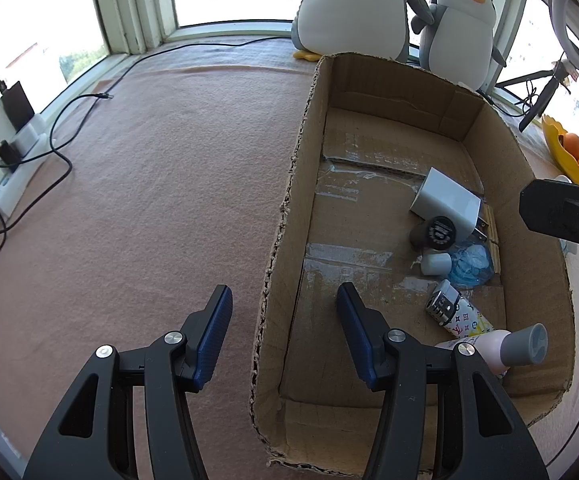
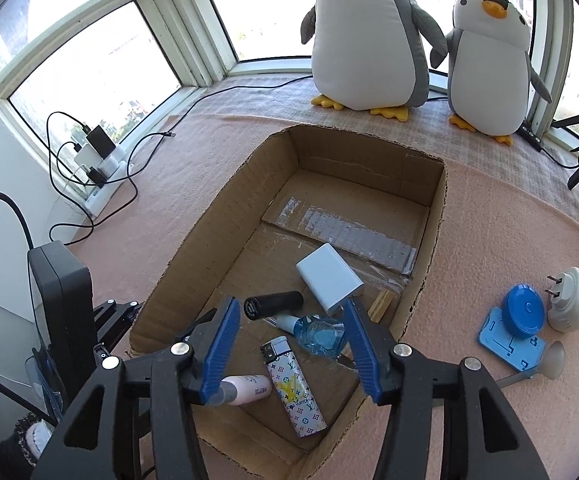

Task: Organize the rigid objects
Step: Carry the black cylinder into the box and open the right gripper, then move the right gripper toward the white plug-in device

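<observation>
An open cardboard box (image 1: 289, 204) (image 2: 437, 216) sits on the pink cloth. Inside lie a white charger (image 1: 445, 200) (image 2: 329, 276), a black tube (image 1: 433, 234) (image 2: 275, 304), a blue clear bottle (image 1: 467, 264) (image 2: 317, 334), a patterned lighter (image 1: 459, 312) (image 2: 293, 388) and a pink bottle (image 1: 497, 348) (image 2: 247, 390). My left gripper (image 1: 285, 308) is open and empty, astride the box's left wall. My right gripper (image 2: 289, 328) is open and empty above the box's near end. Outside the box to the right lie a blue round case (image 2: 525, 316), a blue plate (image 2: 509, 346) and a white plug-in device (image 2: 571, 304).
Two plush penguins (image 2: 369, 40) (image 2: 489, 68) stand at the window behind the box. A power strip with chargers and cables (image 2: 97, 164) (image 1: 13, 136) lies at the left. A yellow dish of oranges (image 1: 569, 152) and a tripod (image 1: 545, 96) are at the right.
</observation>
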`<state>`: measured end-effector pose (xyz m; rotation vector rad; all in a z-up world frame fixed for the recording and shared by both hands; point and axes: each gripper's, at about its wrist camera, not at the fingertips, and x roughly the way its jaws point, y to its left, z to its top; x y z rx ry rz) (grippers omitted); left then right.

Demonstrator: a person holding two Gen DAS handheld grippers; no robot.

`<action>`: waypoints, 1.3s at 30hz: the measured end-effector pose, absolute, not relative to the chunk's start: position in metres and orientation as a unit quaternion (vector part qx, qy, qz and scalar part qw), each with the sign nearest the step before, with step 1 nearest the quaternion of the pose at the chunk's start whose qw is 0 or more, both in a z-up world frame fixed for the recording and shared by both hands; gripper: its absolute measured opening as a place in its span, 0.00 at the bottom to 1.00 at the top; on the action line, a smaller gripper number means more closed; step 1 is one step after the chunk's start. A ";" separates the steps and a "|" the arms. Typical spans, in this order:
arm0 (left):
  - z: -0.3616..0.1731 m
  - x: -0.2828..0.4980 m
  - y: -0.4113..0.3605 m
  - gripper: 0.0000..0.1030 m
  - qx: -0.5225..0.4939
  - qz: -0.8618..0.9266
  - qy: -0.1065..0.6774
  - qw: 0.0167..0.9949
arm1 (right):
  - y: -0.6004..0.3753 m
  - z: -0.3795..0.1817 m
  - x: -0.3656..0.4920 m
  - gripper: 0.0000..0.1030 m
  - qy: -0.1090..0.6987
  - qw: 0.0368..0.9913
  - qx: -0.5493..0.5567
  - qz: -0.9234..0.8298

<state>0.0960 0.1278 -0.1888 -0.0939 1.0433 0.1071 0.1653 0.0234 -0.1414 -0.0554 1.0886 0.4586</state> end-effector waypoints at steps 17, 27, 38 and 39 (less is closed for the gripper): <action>-0.188 0.097 0.126 0.52 -0.034 0.055 0.501 0.863 | -0.055 -0.121 0.147 0.50 0.488 0.849 0.019 0.200; -0.187 0.099 0.121 0.52 -0.021 0.065 0.505 0.860 | -0.158 -0.112 0.128 0.56 0.457 0.873 0.014 0.169; -0.185 0.099 0.116 0.52 -0.019 0.089 0.513 0.854 | -0.251 -0.128 0.153 0.67 0.438 0.887 -0.026 0.147; -0.185 0.099 0.115 0.52 -0.019 0.091 0.513 0.853 | -0.252 -0.130 0.157 0.67 0.439 0.885 -0.042 0.149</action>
